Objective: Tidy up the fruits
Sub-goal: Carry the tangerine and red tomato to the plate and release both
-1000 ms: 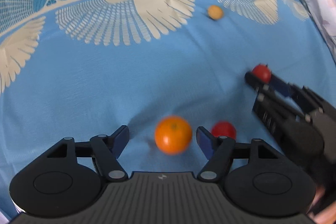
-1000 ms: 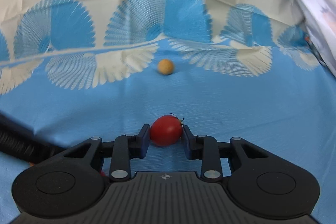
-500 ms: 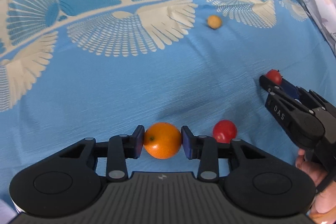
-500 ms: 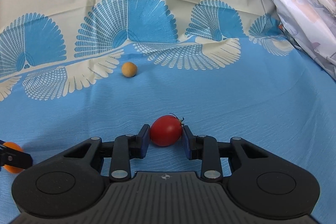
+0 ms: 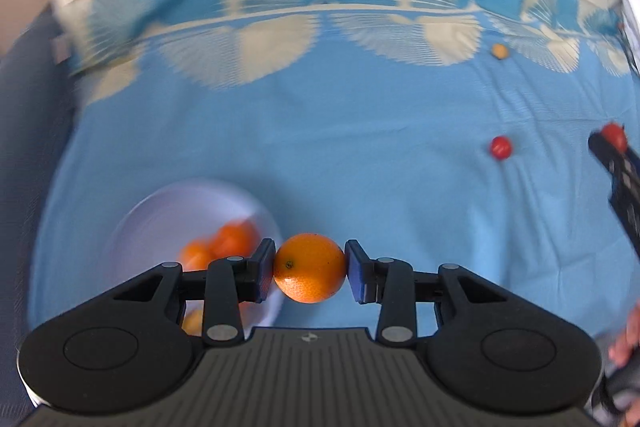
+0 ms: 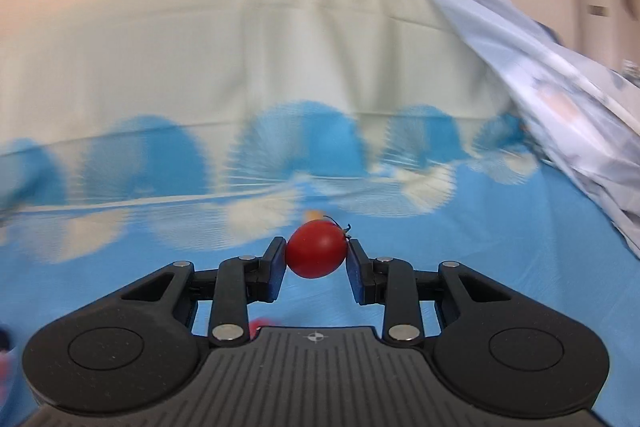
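Observation:
My left gripper (image 5: 310,269) is shut on an orange (image 5: 309,267) and holds it above the blue cloth, just right of a white bowl (image 5: 160,211) that holds other oranges (image 5: 218,247). My right gripper (image 6: 316,255) is shut on a red tomato (image 6: 316,254) and holds it above the cloth; it also shows at the right edge of the left wrist view (image 5: 614,139). A second red tomato (image 5: 501,147) and a small yellow fruit (image 5: 499,51) lie on the cloth.
A blue and cream fan-patterned cloth (image 5: 360,147) covers the surface. A pale crumpled sheet (image 6: 560,107) lies along the right side. The cloth's left edge drops to a dark floor (image 5: 28,107). A small red blur (image 6: 256,327) shows under the right gripper.
My left gripper closed on the orange, lifted it and swung left, so the white bowl came into view. My right gripper rose and tilted up with the tomato still held.

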Demonstrator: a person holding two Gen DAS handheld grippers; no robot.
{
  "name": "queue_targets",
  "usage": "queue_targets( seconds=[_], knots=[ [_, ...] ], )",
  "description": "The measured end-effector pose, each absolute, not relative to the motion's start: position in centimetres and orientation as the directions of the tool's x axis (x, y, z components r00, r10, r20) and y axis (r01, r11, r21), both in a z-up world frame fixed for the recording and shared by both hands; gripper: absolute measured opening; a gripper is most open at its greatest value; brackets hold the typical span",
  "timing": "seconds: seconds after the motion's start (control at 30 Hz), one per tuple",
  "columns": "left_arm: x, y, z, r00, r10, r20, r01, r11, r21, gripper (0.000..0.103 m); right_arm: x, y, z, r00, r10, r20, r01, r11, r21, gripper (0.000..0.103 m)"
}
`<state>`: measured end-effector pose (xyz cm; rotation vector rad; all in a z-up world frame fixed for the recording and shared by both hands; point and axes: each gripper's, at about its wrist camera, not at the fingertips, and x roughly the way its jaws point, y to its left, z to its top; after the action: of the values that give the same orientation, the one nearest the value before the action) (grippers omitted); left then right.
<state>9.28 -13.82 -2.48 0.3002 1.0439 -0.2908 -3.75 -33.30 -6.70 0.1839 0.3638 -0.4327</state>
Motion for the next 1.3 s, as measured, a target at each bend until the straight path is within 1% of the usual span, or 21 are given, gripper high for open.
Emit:
queue_targets(
  seconds=[0.17,0.37,0.57,0.73,0.97,1.3],
  knots=[
    [4.5,-5.7,-0.1,0.483,-0.072,-0.873,0.300,0.950,0.088,0.042,-7.6,-25.0,-3.3,0.889,-0.108,-0.445,0.215,0.956,0.198,0.034],
    [-1.0,1.5,1.1,0.494,-0.089,-0.865,0.248,0.968,0.043,0.042,-10.6,-16.9,-0.1,0.879,0.065,-0.473,0.035,0.979,0.199,0.034],
    [-4.5,5.8,0.9,0.504,-0.110,-0.857,0.234,0.972,0.012,0.042,-13.1,-11.5,1.0,0.844,0.128,-0.520,-0.044,0.984,0.170,0.034],
    [-5.3,8.3,1.2,0.521,-0.128,-0.844,0.205,0.979,-0.023,0.042,-14.4,-8.6,1.5,0.833,0.133,-0.537,-0.081,0.990,0.119,0.034],
    [-5.0,10.2,1.9,0.562,-0.123,-0.818,0.163,0.986,-0.037,0.042,-14.3,-7.1,2.3,0.832,0.130,-0.539,-0.107,0.992,0.074,0.034],
    [-3.5,10.5,2.0,0.562,-0.123,-0.818,0.141,0.989,-0.053,0.042,-13.8,-6.9,2.0,0.822,0.129,-0.555,-0.119,0.991,0.055,0.034]
  ],
)
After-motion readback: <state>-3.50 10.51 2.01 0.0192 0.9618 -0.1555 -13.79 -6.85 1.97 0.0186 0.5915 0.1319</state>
